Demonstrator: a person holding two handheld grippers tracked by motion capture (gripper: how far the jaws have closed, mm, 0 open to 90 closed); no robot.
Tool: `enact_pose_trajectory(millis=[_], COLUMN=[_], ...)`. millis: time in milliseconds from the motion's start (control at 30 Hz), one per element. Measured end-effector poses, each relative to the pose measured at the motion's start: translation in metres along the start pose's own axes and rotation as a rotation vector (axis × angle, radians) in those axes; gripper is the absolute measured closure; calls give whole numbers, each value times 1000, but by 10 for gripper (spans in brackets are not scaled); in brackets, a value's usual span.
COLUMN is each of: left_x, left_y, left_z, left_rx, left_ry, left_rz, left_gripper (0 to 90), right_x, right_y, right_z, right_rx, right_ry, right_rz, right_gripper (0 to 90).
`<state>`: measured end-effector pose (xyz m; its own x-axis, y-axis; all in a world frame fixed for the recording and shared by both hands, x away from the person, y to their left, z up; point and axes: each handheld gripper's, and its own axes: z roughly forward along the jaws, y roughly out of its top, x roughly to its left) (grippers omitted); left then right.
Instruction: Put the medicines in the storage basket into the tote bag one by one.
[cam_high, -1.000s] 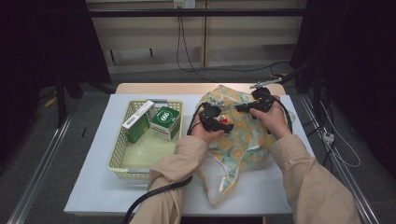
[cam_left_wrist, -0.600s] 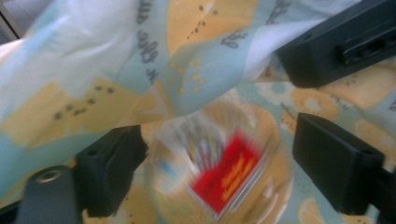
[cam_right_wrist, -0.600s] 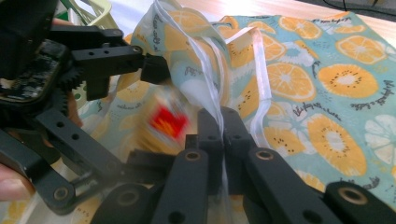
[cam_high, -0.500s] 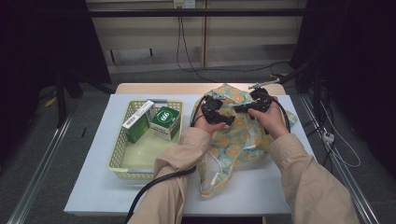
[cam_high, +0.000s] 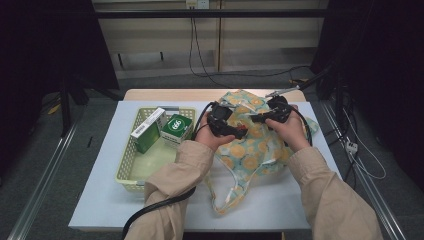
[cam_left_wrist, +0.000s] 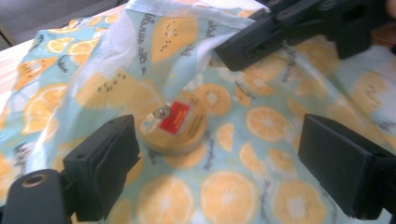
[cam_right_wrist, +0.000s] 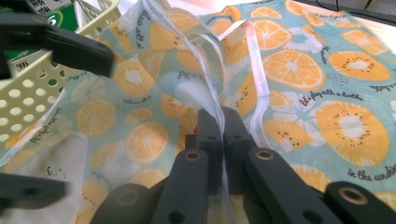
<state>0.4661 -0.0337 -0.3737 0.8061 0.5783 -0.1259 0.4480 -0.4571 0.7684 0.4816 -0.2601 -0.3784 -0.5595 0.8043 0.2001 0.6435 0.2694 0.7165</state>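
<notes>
The right gripper (cam_right_wrist: 222, 122) is pinching the bag's (cam_high: 260, 150) clear edge between its shut jaws at the centre of the right gripper view, lifting the fruit-print cloth into a fold. The left gripper (cam_left_wrist: 219, 158) is hovering with its jaws spread wide across the bottom of the left gripper view, a round wooden disc (cam_left_wrist: 175, 123) with a red label lying on the cloth between them. In the high view the bag is lying right of centre, beside a basket (cam_high: 131, 155) holding two green boxes (cam_high: 177, 127).

Left tongs (cam_left_wrist: 219, 172) gape wide; right tongs (cam_right_wrist: 223, 126) pinched together.
</notes>
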Motion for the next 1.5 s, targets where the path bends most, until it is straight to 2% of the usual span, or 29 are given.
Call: enact_pose_trajectory(millis=[100, 167, 233, 267, 300, 333, 433, 500, 733, 767, 800, 833, 867, 933, 1033, 1300, 1333, 1400, 1433, 1500], left_x=[1, 3, 6, 6, 10, 12, 19, 24, 51, 54, 59, 62, 66, 72, 80, 98, 100, 102, 103, 105], left_y=[-4, -7, -9, -10, -11, -13, -16, -19, -31, -32, -34, -36, -37, -41, -46, -63, -64, -68, -69, -71], left_z=[-12, -21, -30, -35, -40, -44, -57, -64, -86, -89, -92, -94, -97, -101, -103, -103, -103, -102, -102, -102], left_rx=[8, 8, 12, 14, 15, 17, 13, 14, 17, 16, 18, 6, 15, 5, 17, 31, 37, 33, 32, 33], left_ry=[-26, -19, -16, 13, -14, -20, -14, -1, 78, 115, 92, 102, 112, 136, 174, 204, 209, 210, 232, 215], left_rz=[-10, 7, 7, 9, 6, -4, -2, 5, -17, -19, -27, -43, -37, -49, -49, -89, -82, -92, -89, -96], left_gripper=[112, 112, 111, 107, 107, 106, 95, 97, 97, 97, 96, 96, 96, 96, 96, 91, 91, 81, 75, 64], right_x=[3, 4, 5, 6, 6, 6, 6, 6, 6, 6, 6, 5, 5, 6, 7, 6, 6, 6, 6, 6], right_y=[-2, -3, -3, -3, -3, -2, -3, -3, -6, -6, -5, -5, -5, -5, -5, -5, -6, -6, -6, -6], right_z=[3, 5, 6, 7, 7, 7, 6, 5, 4, 3, 3, 2, 2, 2, 2, 0, -1, -1, -1, -1], right_rx=[5, 8, 12, 13, 13, 14, 11, 8, 13, 12, 9, 6, 5, 4, 3, -1, -2, 0, -1, 3], right_ry=[-10, -8, -10, -11, -10, -11, -13, -15, -19, -18, -17, -16, -16, -16, -13, -12, -12, -13, -12, -13], right_rz=[-4, -1, -2, -3, -6, -6, -1, -1, -4, -4, -5, -4, -3, -2, -4, -4, -3, -2, -1, -2], right_gripper=[892, 891, 891, 891, 891, 891, 891, 891, 891, 891, 891, 891, 891, 891, 891, 891, 891, 891, 891, 891])
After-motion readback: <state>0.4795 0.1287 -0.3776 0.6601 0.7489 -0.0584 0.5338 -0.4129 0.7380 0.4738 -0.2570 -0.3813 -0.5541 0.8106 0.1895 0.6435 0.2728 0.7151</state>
